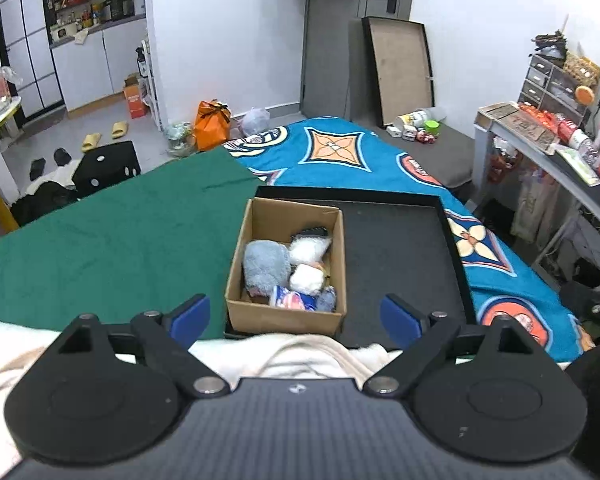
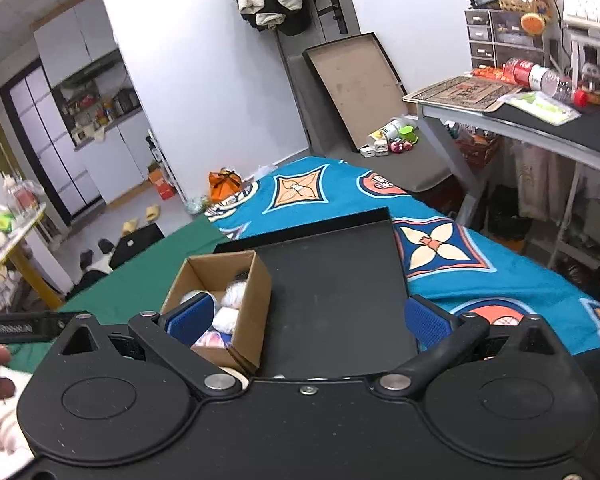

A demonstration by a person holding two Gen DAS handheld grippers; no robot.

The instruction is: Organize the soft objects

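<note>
On the left side lies the green cloth point(image 1: 100, 232), bare as far as I can see. Next comes the cardboard box point(image 1: 244, 272), which stands in the left part of the black tray point(image 1: 452, 248) on the bed. Inside the box the soft objects are packed close together: a grey-blue fluffy toy point(image 1: 266, 266), two white fluffy pieces point(image 1: 310, 250) beside it, and a small printed pouch point(image 1: 294, 300) at the near wall. The rest of the tray, to the right of the box, holds nothing that I can see.

The left gripper point(image 1: 296, 316) hangs above the near edge of the box with its jaws spread wide and nothing between them. The right gripper point(image 2: 308, 322) is over the tray, also wide apart and empty; its left finger point(image 2: 190, 318) covers a part of the box in that view.

I judge that the gathering step is finished or nearly so, since everything soft in view is in the box. The next move calls for a look around for any piece left outside; otherwise both grippers may simply draw away without touching the box.
</note>
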